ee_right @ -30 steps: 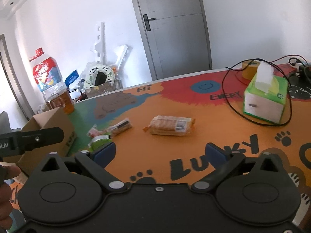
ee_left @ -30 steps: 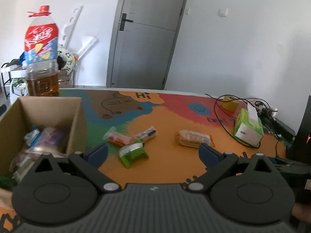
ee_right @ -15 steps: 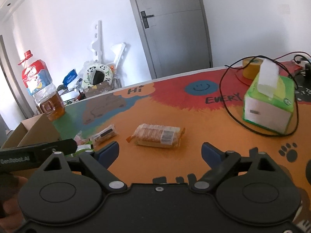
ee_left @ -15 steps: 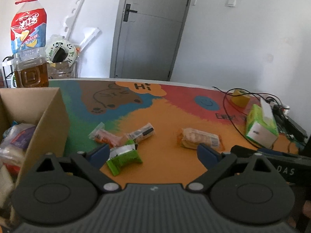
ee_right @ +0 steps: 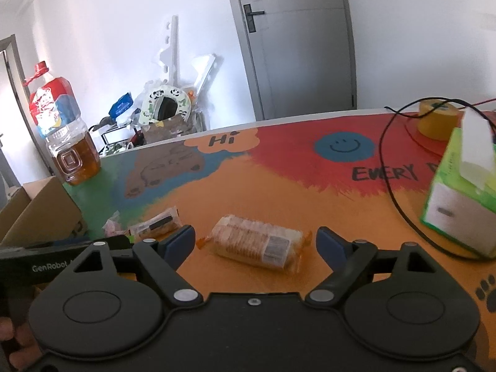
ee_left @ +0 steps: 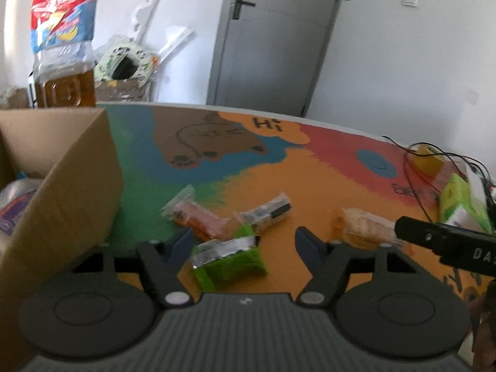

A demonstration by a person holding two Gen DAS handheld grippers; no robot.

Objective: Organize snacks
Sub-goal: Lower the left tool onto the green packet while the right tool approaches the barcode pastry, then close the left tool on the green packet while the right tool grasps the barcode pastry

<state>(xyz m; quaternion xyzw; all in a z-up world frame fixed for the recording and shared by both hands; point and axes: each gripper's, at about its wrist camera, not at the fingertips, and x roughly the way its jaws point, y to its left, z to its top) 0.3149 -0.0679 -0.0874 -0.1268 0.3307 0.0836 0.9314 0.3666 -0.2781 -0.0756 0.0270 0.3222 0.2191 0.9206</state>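
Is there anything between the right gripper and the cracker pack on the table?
Nothing visible. The cracker pack lies alone on the orange mat, between the closing fingers of the right gripper, not yet touched.

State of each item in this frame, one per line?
left gripper: jaws closing around the green snack packet, not yet pressing it
right gripper: jaws closing, cracker pack between them, ungripped
cardboard box: open, snacks inside
oil bottle: upright, capped
door: shut
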